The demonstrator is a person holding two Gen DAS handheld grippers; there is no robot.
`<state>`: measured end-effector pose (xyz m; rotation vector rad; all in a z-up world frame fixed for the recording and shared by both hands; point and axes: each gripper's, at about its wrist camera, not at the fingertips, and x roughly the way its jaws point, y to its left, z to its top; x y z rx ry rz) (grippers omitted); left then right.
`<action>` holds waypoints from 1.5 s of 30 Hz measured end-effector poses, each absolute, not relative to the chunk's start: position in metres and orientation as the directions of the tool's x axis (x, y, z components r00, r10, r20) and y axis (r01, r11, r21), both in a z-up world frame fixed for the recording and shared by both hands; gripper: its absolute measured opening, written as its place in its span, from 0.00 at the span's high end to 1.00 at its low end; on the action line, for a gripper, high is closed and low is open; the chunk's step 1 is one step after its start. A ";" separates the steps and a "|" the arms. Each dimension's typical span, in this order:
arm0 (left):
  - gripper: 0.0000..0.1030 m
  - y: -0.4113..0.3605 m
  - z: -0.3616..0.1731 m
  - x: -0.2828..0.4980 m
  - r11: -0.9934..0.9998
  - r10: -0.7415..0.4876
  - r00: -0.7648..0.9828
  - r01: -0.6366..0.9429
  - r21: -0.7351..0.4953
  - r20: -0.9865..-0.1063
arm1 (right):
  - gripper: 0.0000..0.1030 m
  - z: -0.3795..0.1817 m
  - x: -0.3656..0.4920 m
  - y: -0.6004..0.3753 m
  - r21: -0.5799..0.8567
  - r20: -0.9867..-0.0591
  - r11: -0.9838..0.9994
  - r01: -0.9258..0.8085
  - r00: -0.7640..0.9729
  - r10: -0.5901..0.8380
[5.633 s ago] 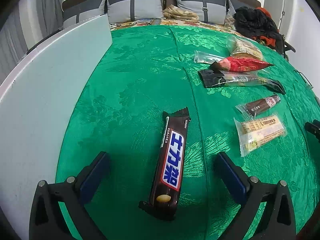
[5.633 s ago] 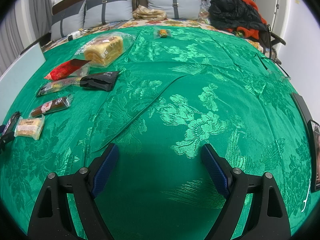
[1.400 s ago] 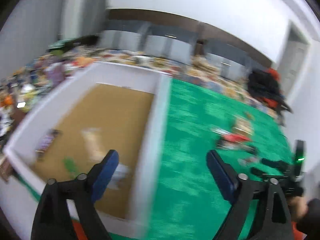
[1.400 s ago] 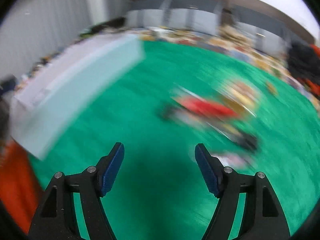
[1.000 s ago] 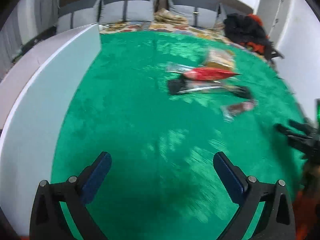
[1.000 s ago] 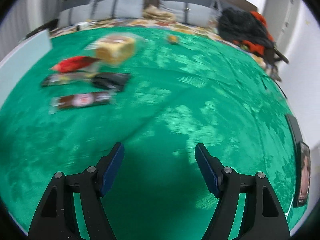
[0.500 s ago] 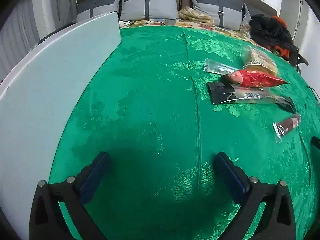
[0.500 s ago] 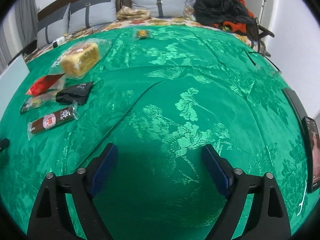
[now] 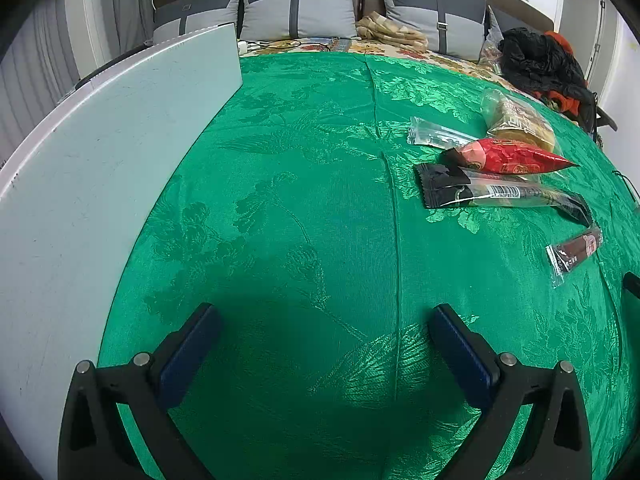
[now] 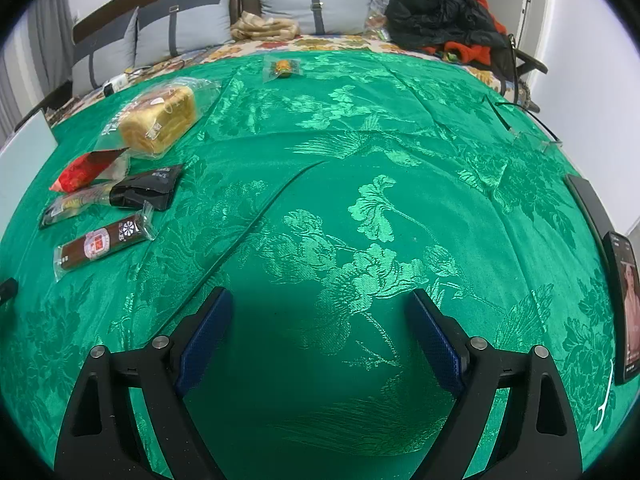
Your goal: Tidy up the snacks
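Snacks lie on a green patterned cloth (image 9: 304,208). In the left wrist view a brown sausage pack (image 9: 574,254), a black-ended long pack (image 9: 496,192), a red cone pack (image 9: 512,160), a clear pack (image 9: 436,137) and bagged bread (image 9: 520,122) sit at the right. My left gripper (image 9: 324,344) is open and empty over bare cloth. In the right wrist view the sausage pack (image 10: 102,244), black pack (image 10: 146,190), red pack (image 10: 86,172), bread (image 10: 160,122) and a small far snack (image 10: 283,67) show. My right gripper (image 10: 320,332) is open and empty.
A white box wall (image 9: 92,176) rises along the left of the cloth. Grey pillows (image 9: 300,12) and dark clothes (image 9: 540,60) lie at the back. A phone (image 10: 626,300) and a cable (image 10: 520,120) lie at the cloth's right edge.
Since 5.6 s ago the Snickers bar and the yellow cracker pack are gone from the cloth. Both grippers swung toward the box and came back, open and empty.
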<state>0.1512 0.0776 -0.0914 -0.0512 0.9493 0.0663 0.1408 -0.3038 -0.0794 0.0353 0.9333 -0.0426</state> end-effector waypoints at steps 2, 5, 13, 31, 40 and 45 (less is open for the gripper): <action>0.00 0.078 -0.091 0.151 0.997 0.034 0.580 -0.079 -0.015 -0.814 | 0.12 -0.079 0.141 -0.304 0.012 -0.804 0.999 0.052 0.594 -0.021; 0.00 0.078 -0.091 0.151 0.997 0.034 0.580 -0.079 -0.015 -0.814 | 0.12 -0.079 0.141 -0.304 0.012 -0.804 0.999 0.052 0.595 -0.021; 0.00 0.078 -0.091 0.151 0.997 0.035 0.580 -0.080 -0.014 -0.814 | 0.12 -0.079 0.141 -0.304 0.012 -0.804 0.999 0.052 0.595 -0.021; 0.00 0.077 -0.091 0.151 0.997 0.034 0.580 -0.080 -0.015 -0.814 | 0.12 -0.079 0.141 -0.304 0.012 -0.803 0.999 0.052 0.595 -0.021; 0.01 0.065 -0.087 0.156 0.999 -0.048 0.530 0.044 -0.029 -0.847 | 0.12 -0.079 0.141 -0.304 0.011 -0.803 0.999 0.052 0.595 -0.022; 0.01 0.028 -0.061 0.184 0.975 -0.064 0.564 0.211 0.069 -0.823 | 0.12 -0.080 0.140 -0.304 0.011 -0.803 0.999 0.051 0.595 -0.021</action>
